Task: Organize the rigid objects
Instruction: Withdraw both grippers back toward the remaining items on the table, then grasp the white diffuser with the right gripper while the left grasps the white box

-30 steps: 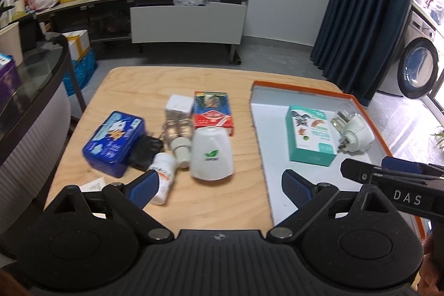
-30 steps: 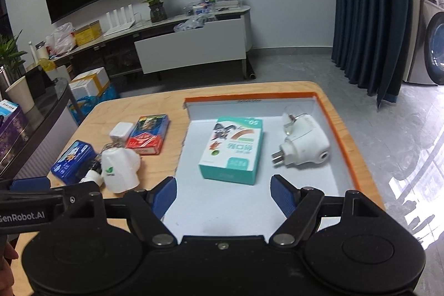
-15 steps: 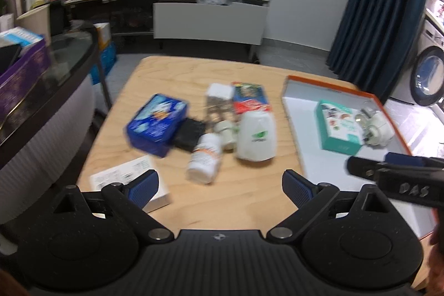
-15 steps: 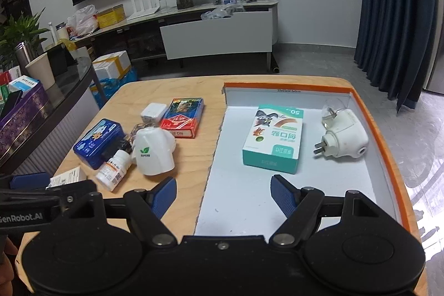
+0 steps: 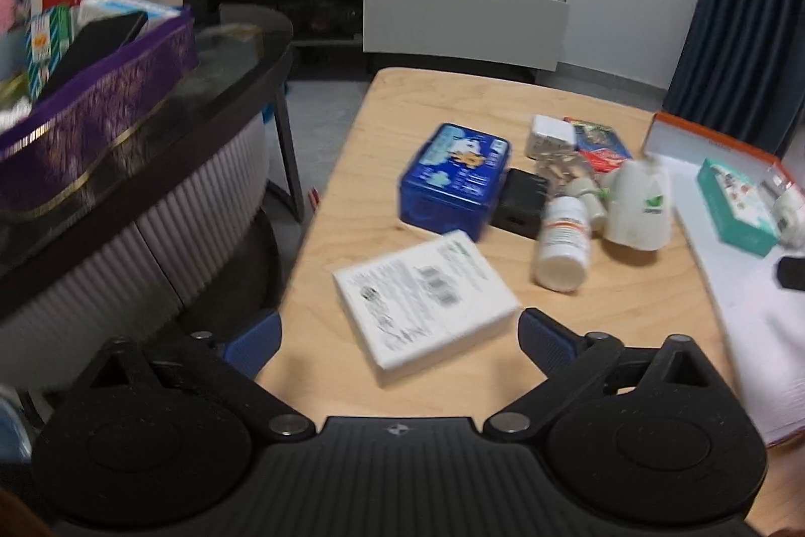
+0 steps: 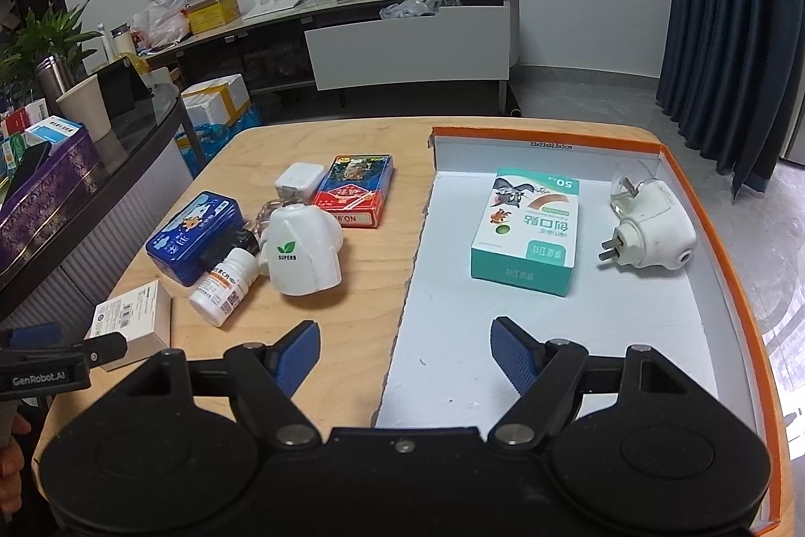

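My left wrist view is smeared by motion: the blue tin and white box have soft edges, print unreadable. Right wrist view is sharp; I can read the label on the teal box. Room light is even and rather dim, with soft shadows under things on the worktop. Daylight glare sits on the floor at far right. Fisheye bends the curtain and wall lines at the edges. Corners darken.
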